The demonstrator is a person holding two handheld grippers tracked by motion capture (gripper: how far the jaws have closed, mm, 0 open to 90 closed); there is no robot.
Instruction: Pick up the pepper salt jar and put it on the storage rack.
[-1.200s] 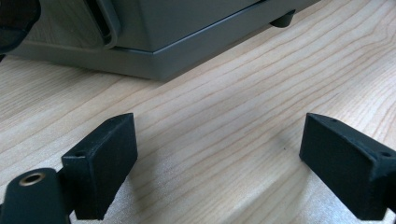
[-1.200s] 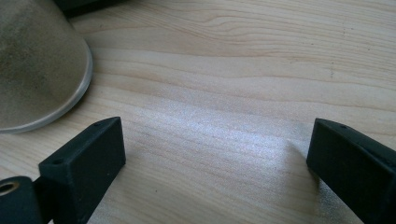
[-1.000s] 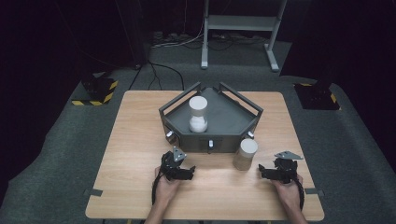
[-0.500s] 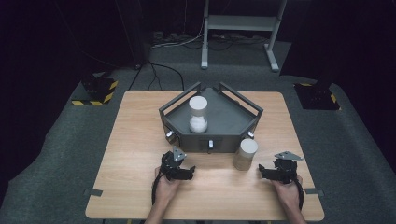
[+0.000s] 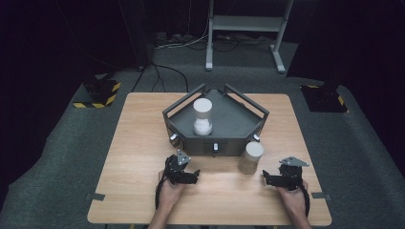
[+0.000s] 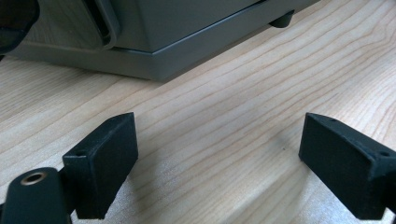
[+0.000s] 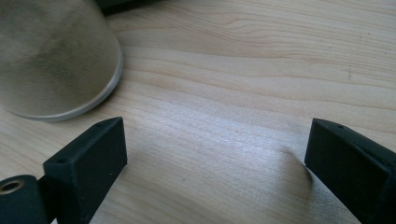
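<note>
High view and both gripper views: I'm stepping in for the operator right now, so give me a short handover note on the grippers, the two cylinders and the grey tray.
Left gripper: open, nothing between the jaws, low over the table in front of the grey tray.
Right gripper: open, holding nothing, beside the tan cylinder.
Things: the tan cylinder stands upright on the table, just outside the tray's front right corner. A clear cylinder with white contents stands upright inside the tray, on its left side.
Done: nothing picked up as things lie.
Left: probably gripping the tan cylinder, which is nearest the right gripper; where it goes I cannot tell.
</note>
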